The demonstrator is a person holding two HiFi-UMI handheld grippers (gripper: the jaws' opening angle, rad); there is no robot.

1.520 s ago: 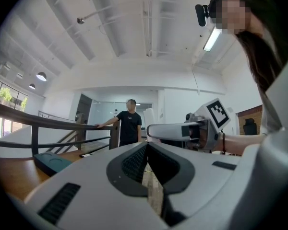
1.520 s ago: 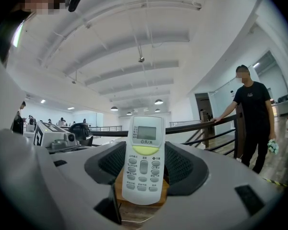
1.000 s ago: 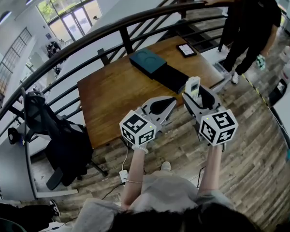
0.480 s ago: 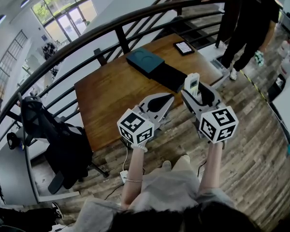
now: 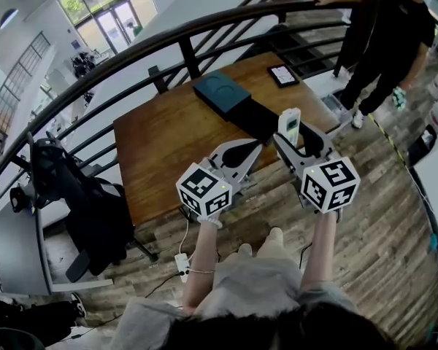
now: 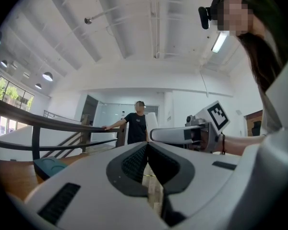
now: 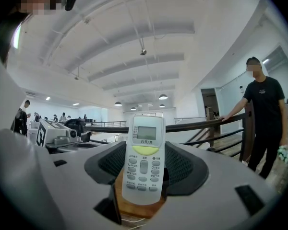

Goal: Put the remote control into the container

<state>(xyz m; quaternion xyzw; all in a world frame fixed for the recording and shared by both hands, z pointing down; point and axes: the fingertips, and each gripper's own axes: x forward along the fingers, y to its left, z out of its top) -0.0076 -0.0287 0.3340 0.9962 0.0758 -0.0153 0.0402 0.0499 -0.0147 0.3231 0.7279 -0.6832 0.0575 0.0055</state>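
A white remote control [image 5: 289,125] with a small screen and grey buttons stands upright in my right gripper [image 5: 293,138], which is shut on its lower half. The right gripper view shows the remote [image 7: 143,159] face-on between the black pads. A dark teal container [image 5: 221,92] lies on the wooden table [image 5: 168,144], with a flat black part [image 5: 259,119] beside it. Both sit beyond the remote. My left gripper [image 5: 239,155] hangs over the table's front edge. Its jaws [image 6: 148,150] are shut with nothing between them.
A small tablet [image 5: 282,75] lies at the table's far right corner. A dark curved railing [image 5: 204,35] runs behind the table. A person in black [image 5: 387,35] stands at the right with a hand on it. A black office chair [image 5: 87,203] is at the left.
The head view has shifted slightly. Both grippers stay near the table's front edge, and the remote remains clamped in the right gripper.
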